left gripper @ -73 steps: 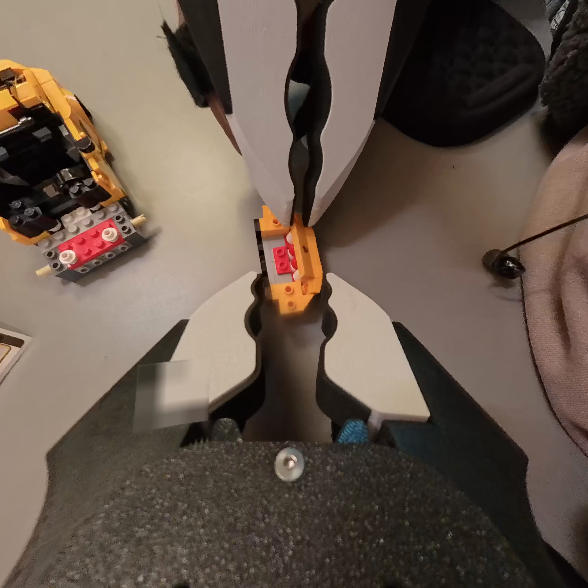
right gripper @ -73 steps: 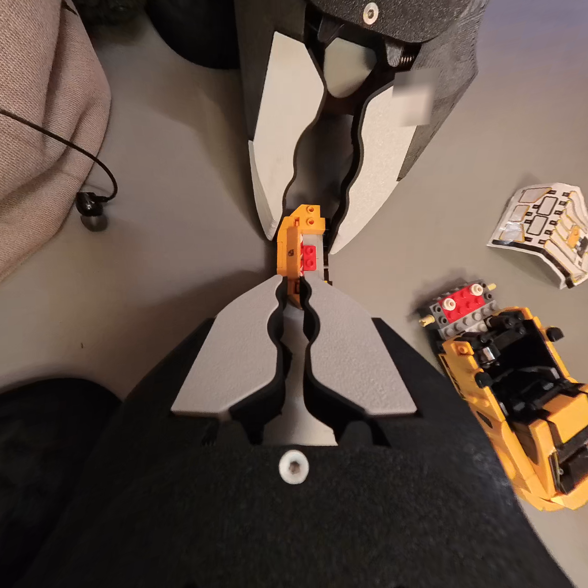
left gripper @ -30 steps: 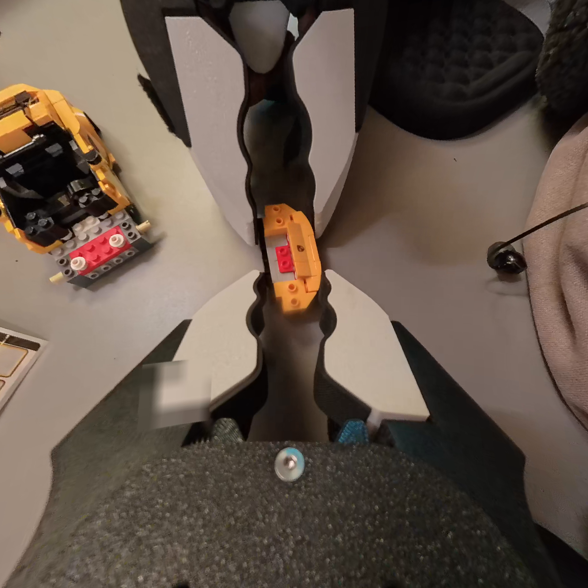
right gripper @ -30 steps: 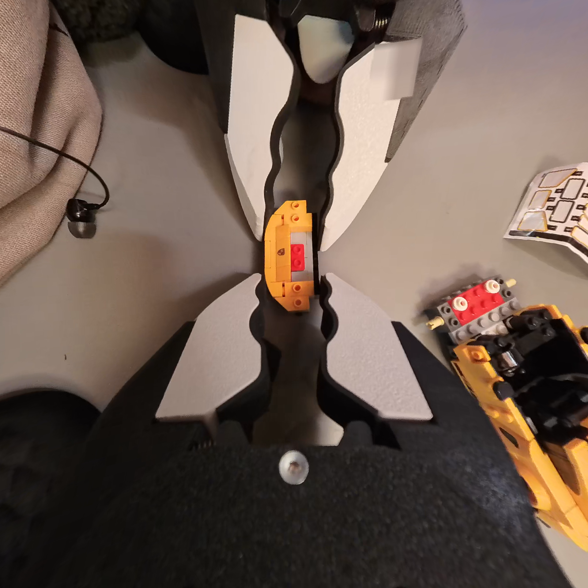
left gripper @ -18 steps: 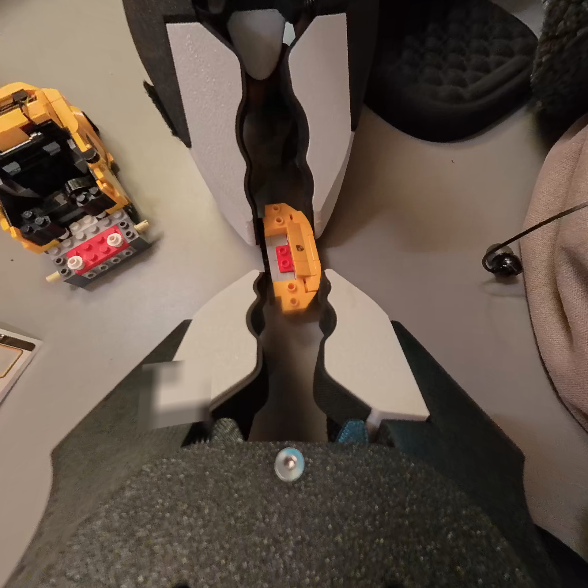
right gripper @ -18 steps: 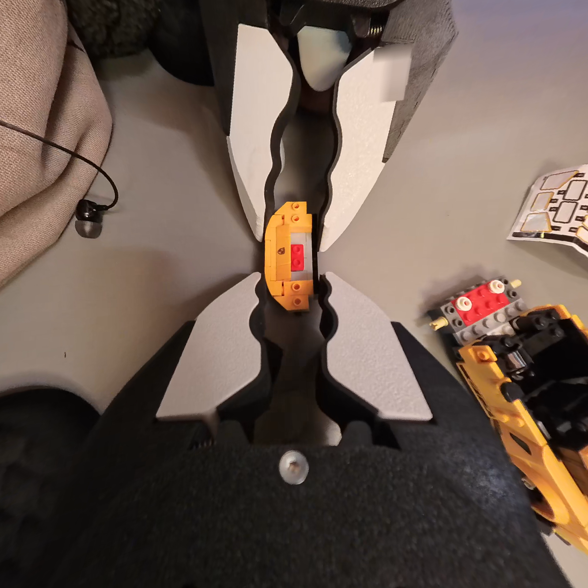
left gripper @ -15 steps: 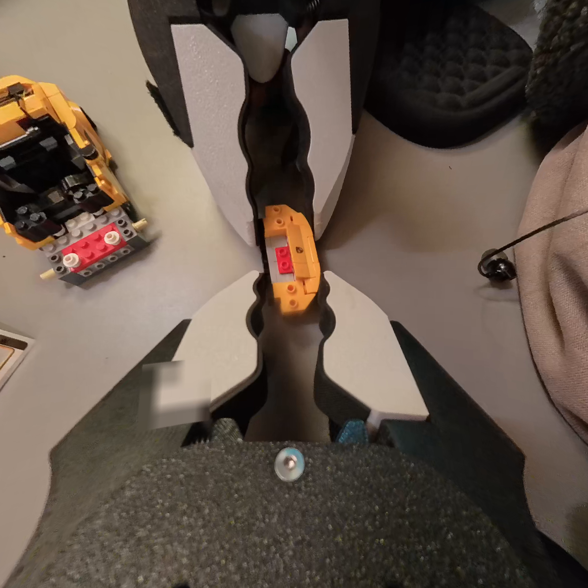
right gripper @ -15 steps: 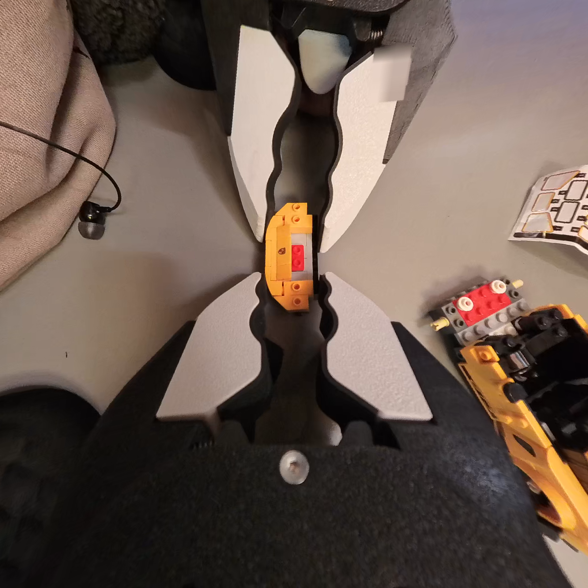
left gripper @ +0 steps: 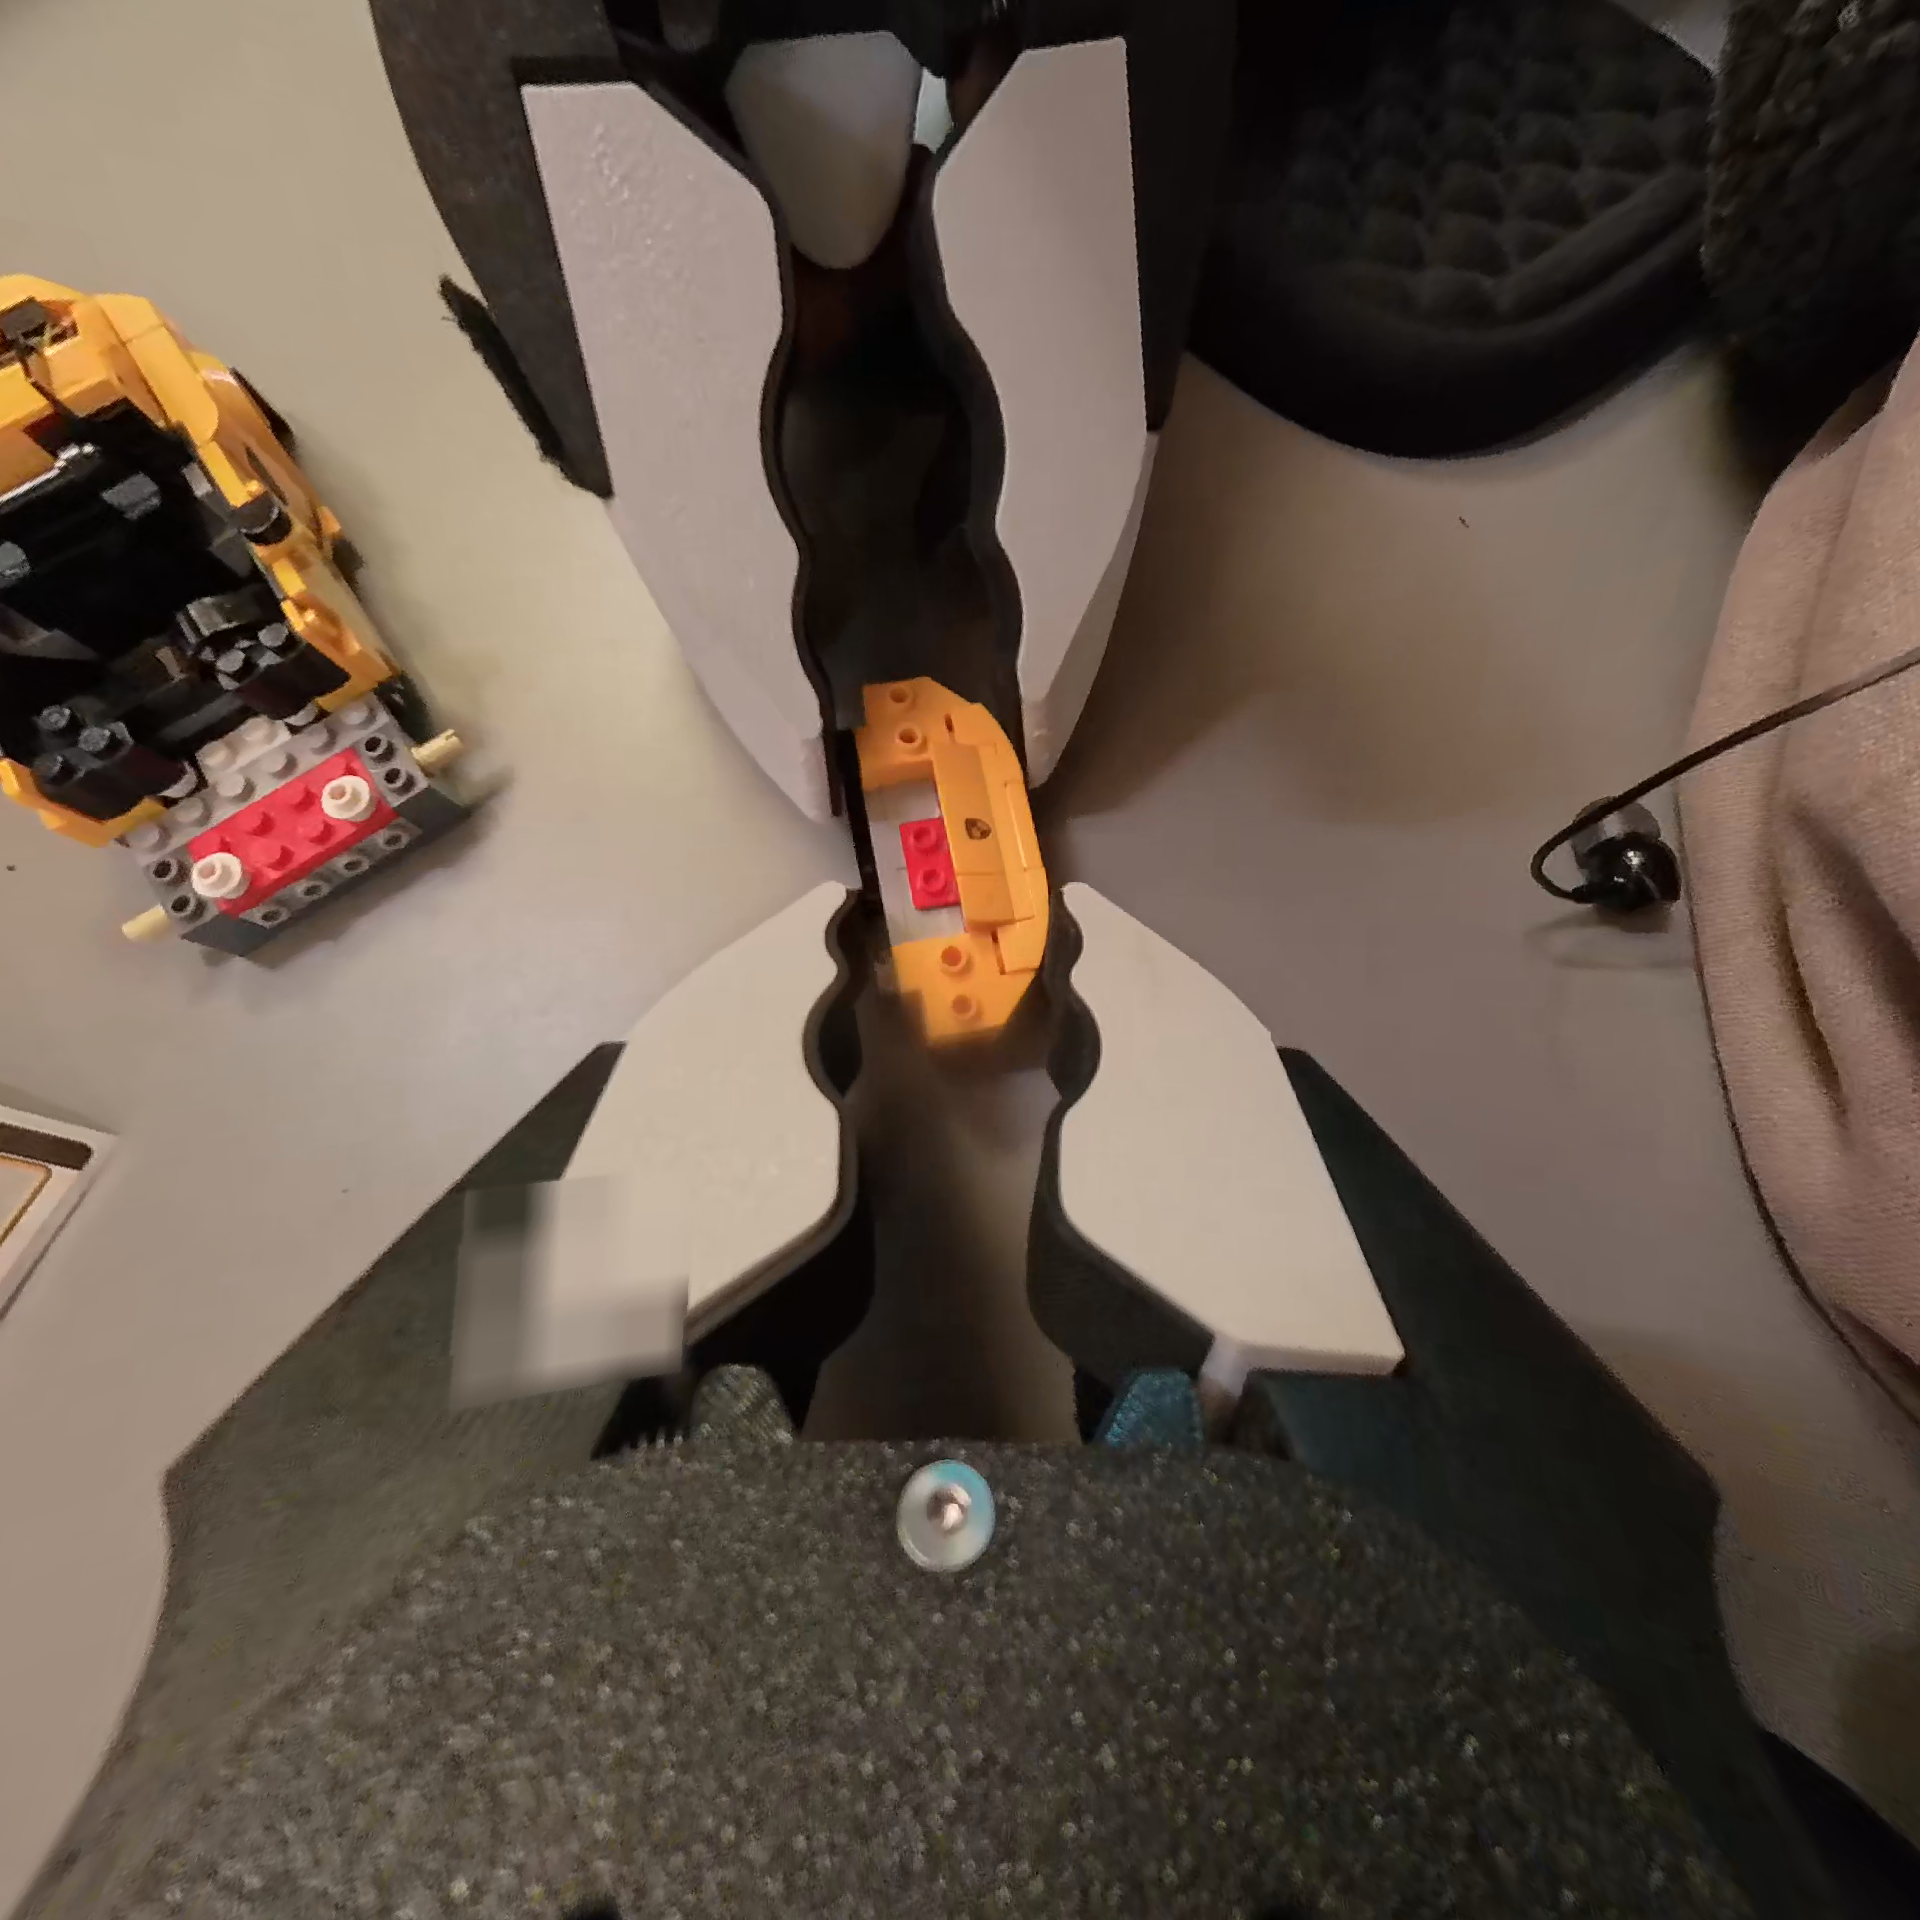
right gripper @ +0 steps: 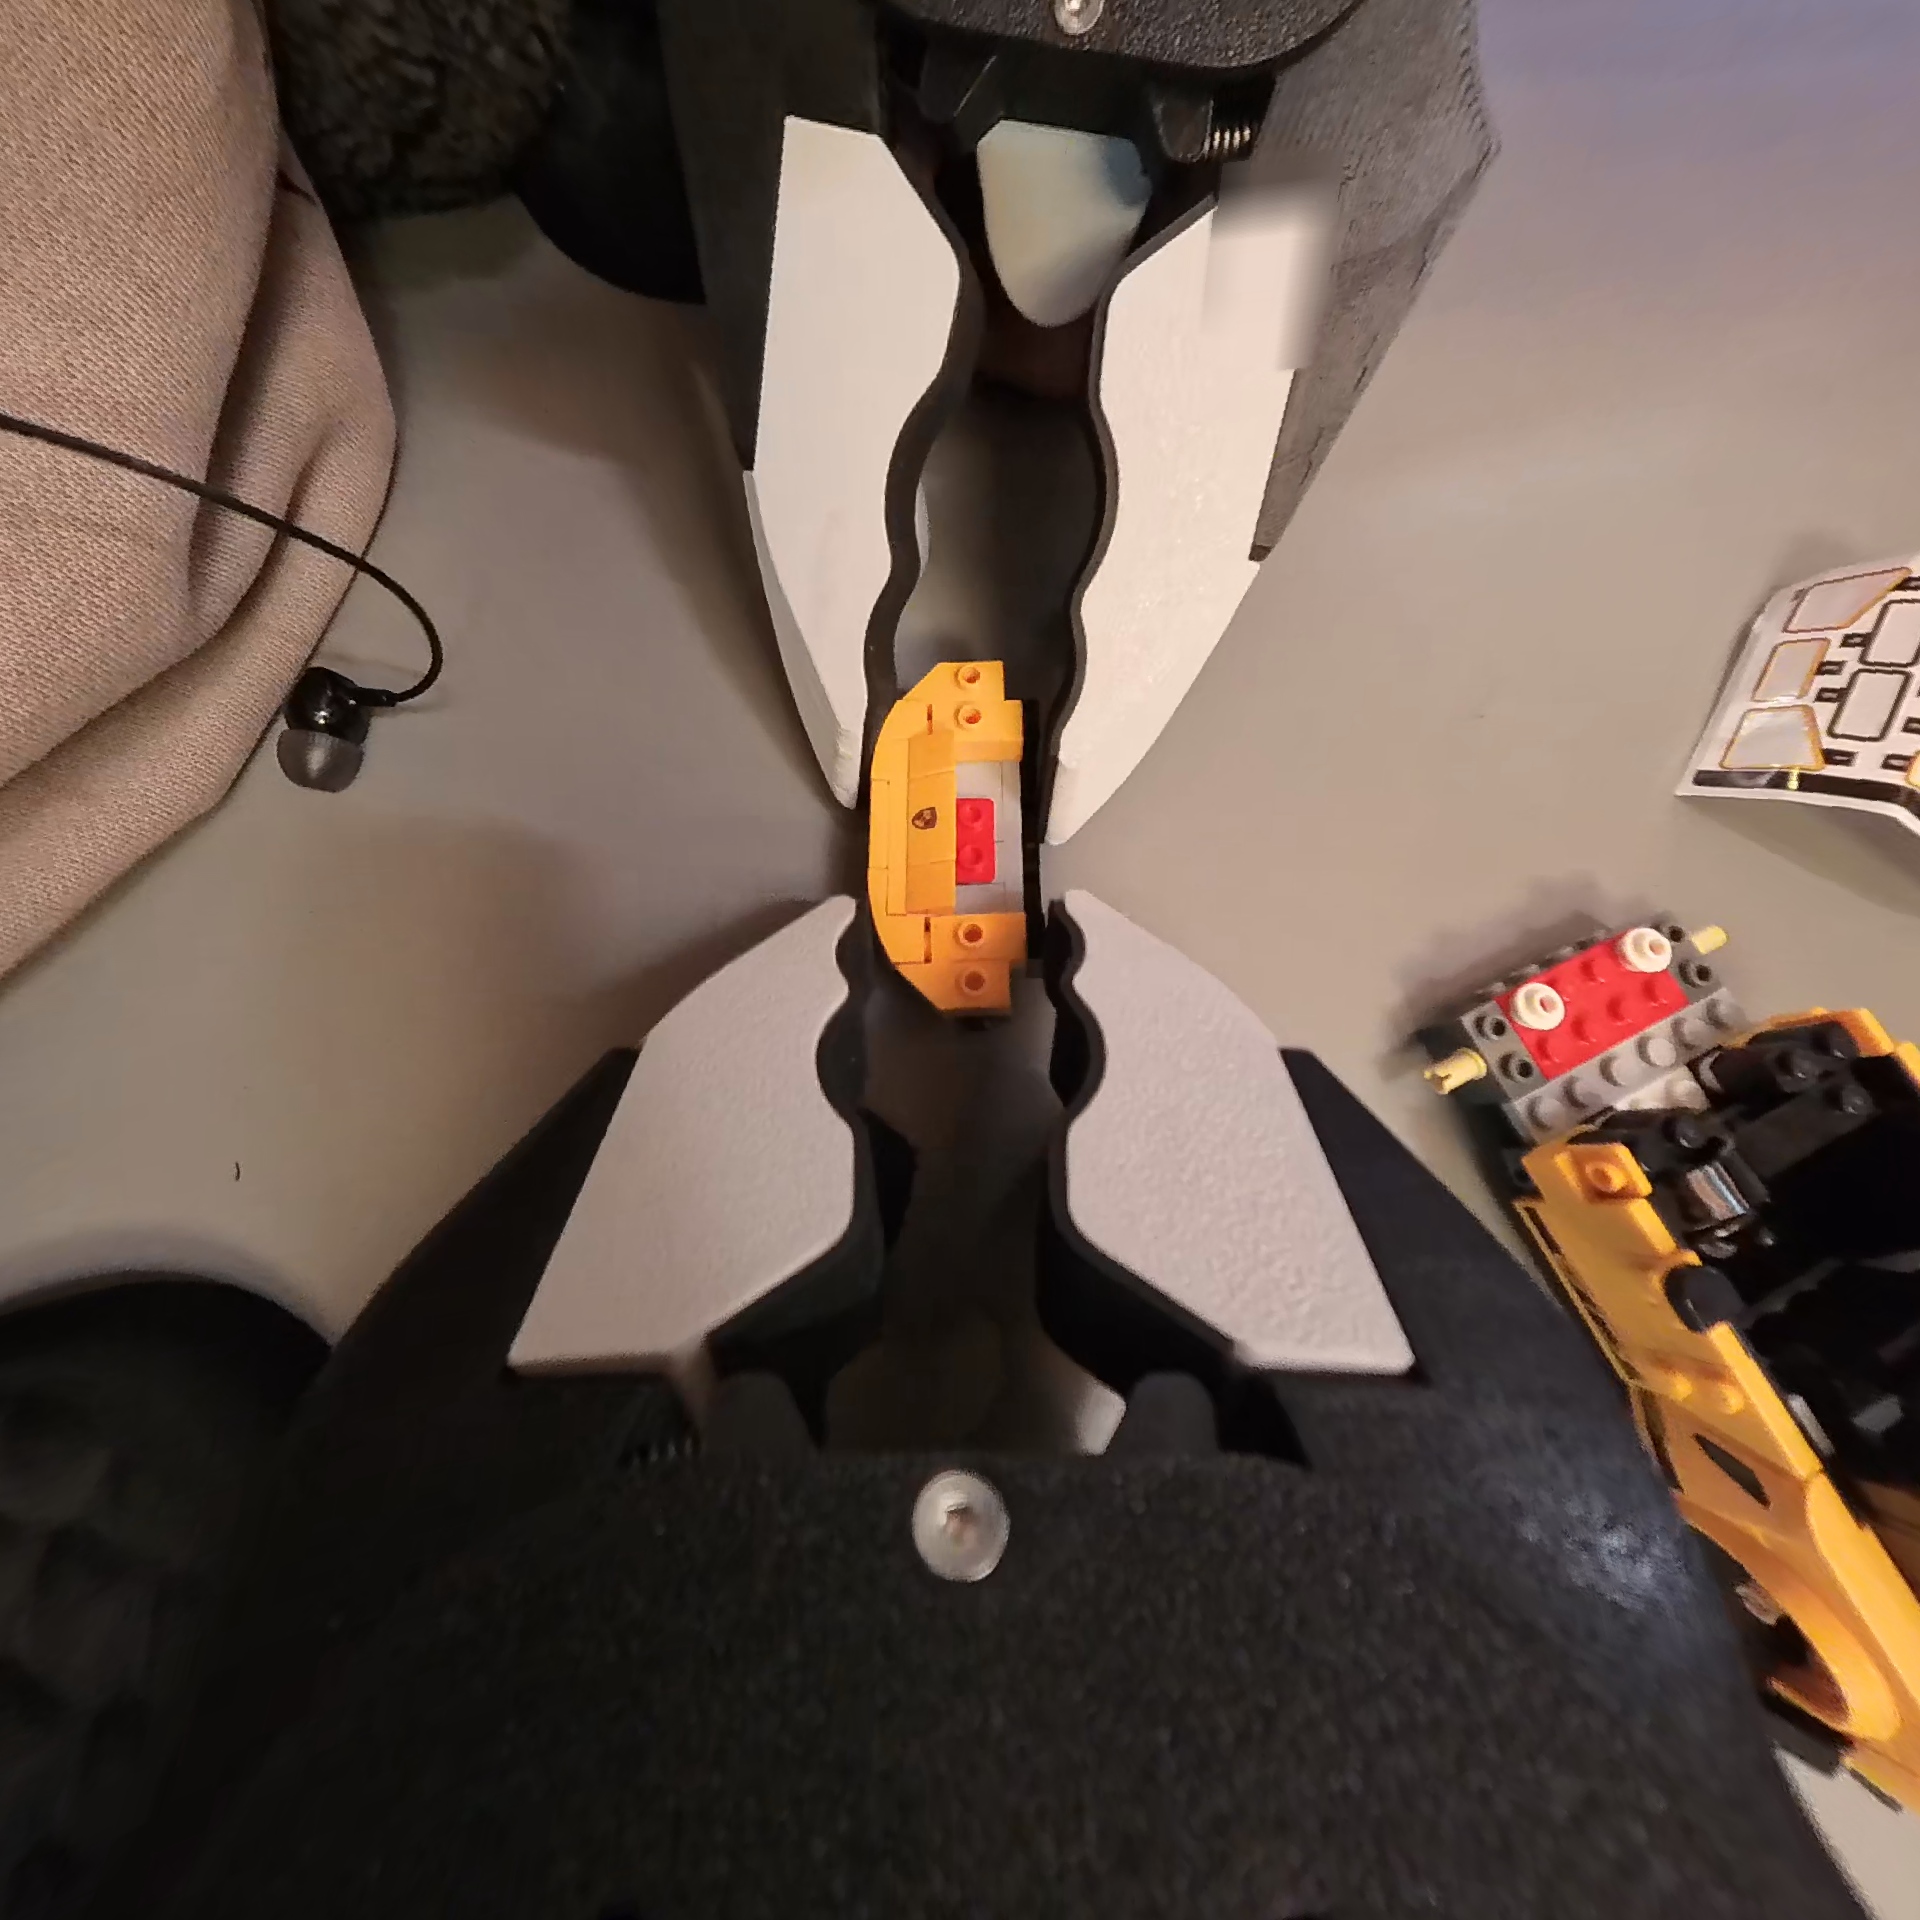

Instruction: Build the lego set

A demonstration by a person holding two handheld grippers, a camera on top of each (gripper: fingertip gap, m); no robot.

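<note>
A small curved orange lego piece point(left gripper: 951, 862) with a grey and red middle is held above the grey table between my two grippers, which face each other tip to tip. My left gripper point(left gripper: 956, 914) is shut on its near end in the left wrist view. My right gripper point(right gripper: 951, 920) is shut on the other end of the piece point(right gripper: 945, 831). The partly built yellow and black lego car point(left gripper: 177, 623) lies on the table to the side, its grey and red studded end bare; it also shows in the right wrist view point(right gripper: 1714, 1247).
A sticker sheet point(right gripper: 1818, 717) lies beyond the car. A beige cloth point(left gripper: 1849, 935) and a black earbud on a cable point(left gripper: 1621, 862) lie on the other side. A black padded cushion point(left gripper: 1455, 208) sits behind the right gripper. My two grippers' fingertips are within a few centimetres of each other.
Both grippers keep their hold on the orange piece. The pair has drifted only slightly over the table; the car has not moved.
</note>
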